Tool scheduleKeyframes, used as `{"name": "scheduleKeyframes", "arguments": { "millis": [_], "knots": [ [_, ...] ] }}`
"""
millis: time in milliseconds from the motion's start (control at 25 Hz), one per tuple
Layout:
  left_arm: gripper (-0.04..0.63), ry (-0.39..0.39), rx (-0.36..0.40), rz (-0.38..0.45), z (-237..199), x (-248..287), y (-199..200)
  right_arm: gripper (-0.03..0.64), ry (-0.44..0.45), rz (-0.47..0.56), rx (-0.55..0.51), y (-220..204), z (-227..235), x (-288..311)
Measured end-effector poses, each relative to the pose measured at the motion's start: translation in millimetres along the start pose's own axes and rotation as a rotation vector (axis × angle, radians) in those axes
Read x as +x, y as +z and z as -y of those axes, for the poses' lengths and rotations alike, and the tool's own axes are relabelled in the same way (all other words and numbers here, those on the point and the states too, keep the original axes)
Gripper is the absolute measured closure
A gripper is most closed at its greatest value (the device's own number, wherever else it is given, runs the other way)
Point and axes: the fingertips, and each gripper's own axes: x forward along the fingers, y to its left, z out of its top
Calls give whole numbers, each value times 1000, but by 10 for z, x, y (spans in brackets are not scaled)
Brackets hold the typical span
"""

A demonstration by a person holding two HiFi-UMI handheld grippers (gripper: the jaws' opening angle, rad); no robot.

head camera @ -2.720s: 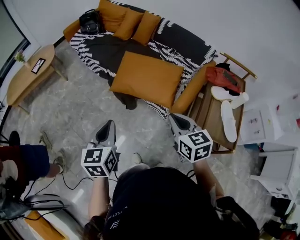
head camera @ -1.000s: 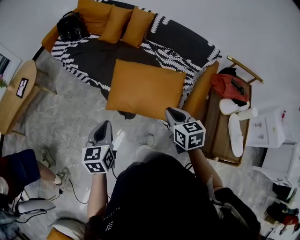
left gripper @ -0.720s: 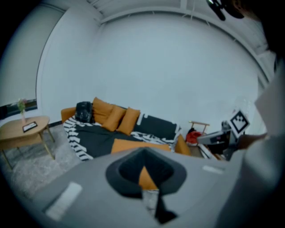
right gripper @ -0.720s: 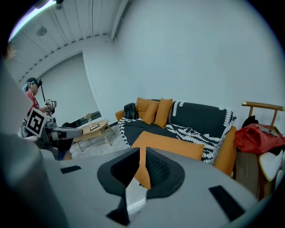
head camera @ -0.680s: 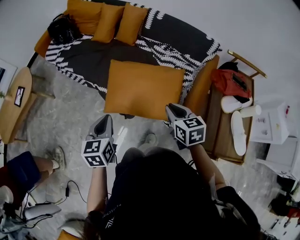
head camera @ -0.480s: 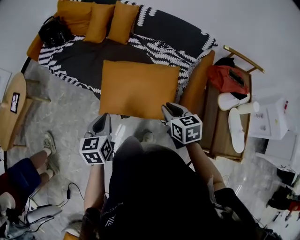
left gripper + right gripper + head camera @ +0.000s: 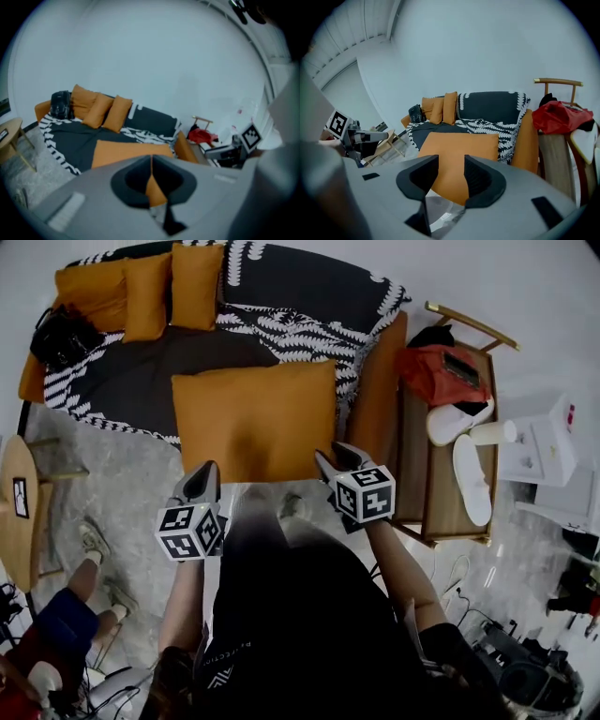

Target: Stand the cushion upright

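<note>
A large orange cushion [image 7: 253, 418] lies flat on the sofa seat, its near edge hanging over the front. It also shows in the left gripper view as the cushion [image 7: 126, 151] and in the right gripper view as the cushion [image 7: 461, 150]. My left gripper [image 7: 201, 482] is shut and empty, just short of the cushion's near left edge. My right gripper [image 7: 335, 457] sits at the cushion's near right corner; its jaws are opening, with nothing pressed between them. In their own views, the left gripper [image 7: 151, 161] and right gripper [image 7: 451, 164] both point at the cushion.
The sofa [image 7: 281, 296] carries a black-and-white patterned throw, three small orange cushions [image 7: 141, 292] at the back and a black bag [image 7: 58, 334]. A wooden side table [image 7: 450, 465] with red cloth and white items stands right. A round table [image 7: 14, 512] and another person's legs are left.
Both grippers have come forward and down to the cushion's near edge. The right gripper's jaws have parted; the left stays shut.
</note>
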Motion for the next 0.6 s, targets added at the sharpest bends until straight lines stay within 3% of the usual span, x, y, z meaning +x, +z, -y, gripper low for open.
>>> {"name": "scheduleKeyframes", "arguments": {
  "millis": [600],
  "knots": [
    [583,-122,92,-210,-258,1019,-100,373,-129,-66,197,-91,663,861]
  ]
}}
